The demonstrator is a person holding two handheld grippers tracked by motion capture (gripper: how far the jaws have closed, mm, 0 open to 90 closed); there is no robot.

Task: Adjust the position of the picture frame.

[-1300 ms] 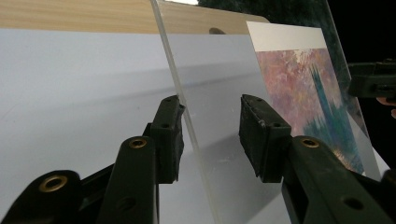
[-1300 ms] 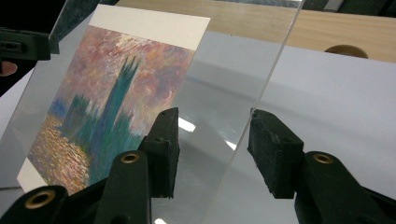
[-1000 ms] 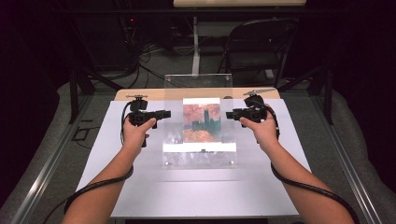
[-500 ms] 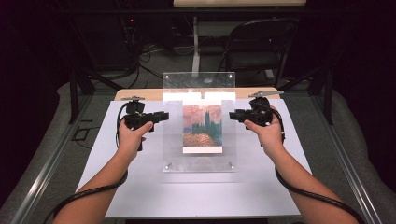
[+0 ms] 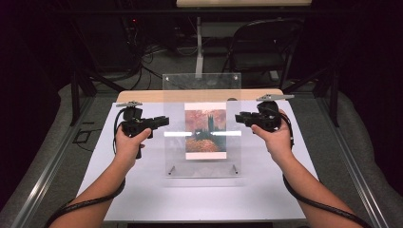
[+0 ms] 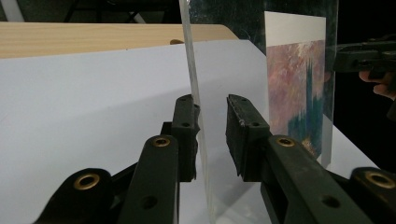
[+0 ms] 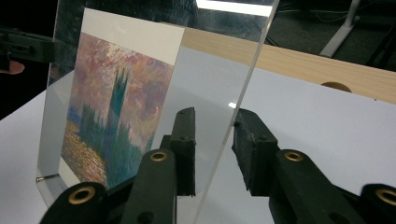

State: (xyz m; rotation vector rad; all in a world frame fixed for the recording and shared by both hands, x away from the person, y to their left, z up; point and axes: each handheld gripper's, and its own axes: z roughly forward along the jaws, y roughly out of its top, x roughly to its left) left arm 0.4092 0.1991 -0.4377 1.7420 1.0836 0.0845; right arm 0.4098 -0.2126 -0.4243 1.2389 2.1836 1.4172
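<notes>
Frame [image 5: 202, 128] tilted upright, both grippers closing on edges

Lab, dark curtains [image 5: 28, 71], floor cables [image 5: 142, 71], metal framing [image 5: 76, 95]

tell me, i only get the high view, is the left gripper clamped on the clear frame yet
observer: Not yet. In the left gripper view the clear frame's edge stands between the pads of the left gripper, with a gap beside one pad. Its jaws have just been closing.
operator: and the right one
observer: The right gripper straddles the opposite edge, with a gap beside at least one pad. Its jaws have just been closing too.
</notes>
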